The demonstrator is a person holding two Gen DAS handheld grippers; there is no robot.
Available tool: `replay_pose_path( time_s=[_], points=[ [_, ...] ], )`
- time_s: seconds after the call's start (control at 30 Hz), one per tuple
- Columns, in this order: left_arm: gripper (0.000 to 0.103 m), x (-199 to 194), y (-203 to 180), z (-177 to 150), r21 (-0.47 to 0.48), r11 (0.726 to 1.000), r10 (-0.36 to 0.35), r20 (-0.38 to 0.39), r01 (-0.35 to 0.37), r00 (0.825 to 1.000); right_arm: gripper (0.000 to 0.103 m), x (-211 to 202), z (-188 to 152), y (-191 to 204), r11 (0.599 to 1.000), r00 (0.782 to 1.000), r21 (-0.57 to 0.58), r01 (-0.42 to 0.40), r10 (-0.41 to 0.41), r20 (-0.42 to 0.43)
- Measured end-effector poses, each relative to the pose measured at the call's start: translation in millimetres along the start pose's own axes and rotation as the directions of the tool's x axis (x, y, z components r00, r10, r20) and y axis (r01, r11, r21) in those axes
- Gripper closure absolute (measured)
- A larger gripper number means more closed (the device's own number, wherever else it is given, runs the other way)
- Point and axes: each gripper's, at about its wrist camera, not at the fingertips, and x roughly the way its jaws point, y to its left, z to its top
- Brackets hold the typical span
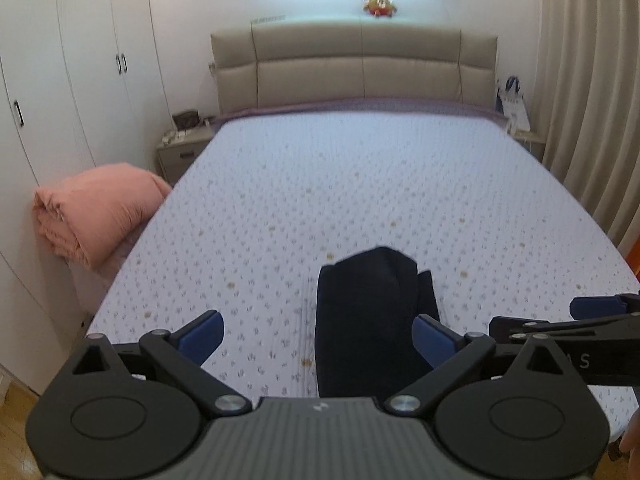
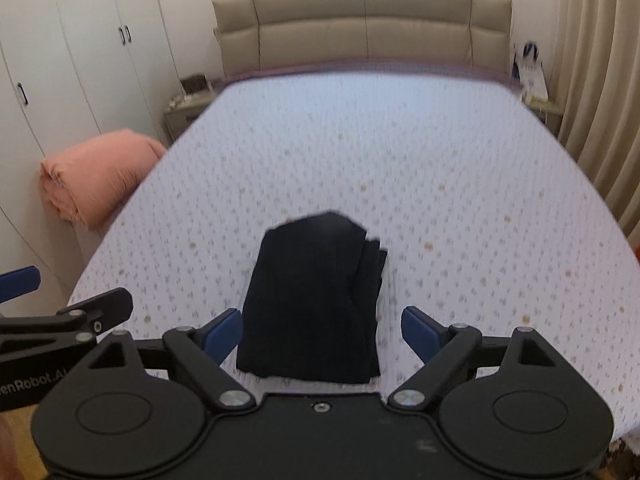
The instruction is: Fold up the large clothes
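Observation:
A dark navy garment (image 1: 368,320) lies folded into a compact rectangle on the near part of the bed (image 1: 340,184); it also shows in the right wrist view (image 2: 316,300). My left gripper (image 1: 318,334) is open and empty, held above the near bed edge, with the garment between its blue pads and nearer the right one. My right gripper (image 2: 322,330) is open and empty, with the garment's near end between its pads. Each gripper shows at the edge of the other's view.
The bed has a white dotted sheet and a beige padded headboard (image 1: 356,64). A rolled pink duvet (image 1: 92,212) sits at the bed's left side by white wardrobes (image 1: 60,80). A nightstand (image 1: 180,148) is at the back left, curtains (image 1: 592,100) at the right.

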Motion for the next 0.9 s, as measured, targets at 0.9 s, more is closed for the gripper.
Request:
replay_pose_path(
  time_s=[0.9],
  points=[
    [0.004, 108.3, 26.7, 49.9, 0.082, 0.996, -0.02, -0.114, 0.029, 0.993, 0.001, 83.5, 45.5, 14.7, 0.996, 0.984, 0.032, 0.079, -0.073, -0.16]
  ],
)
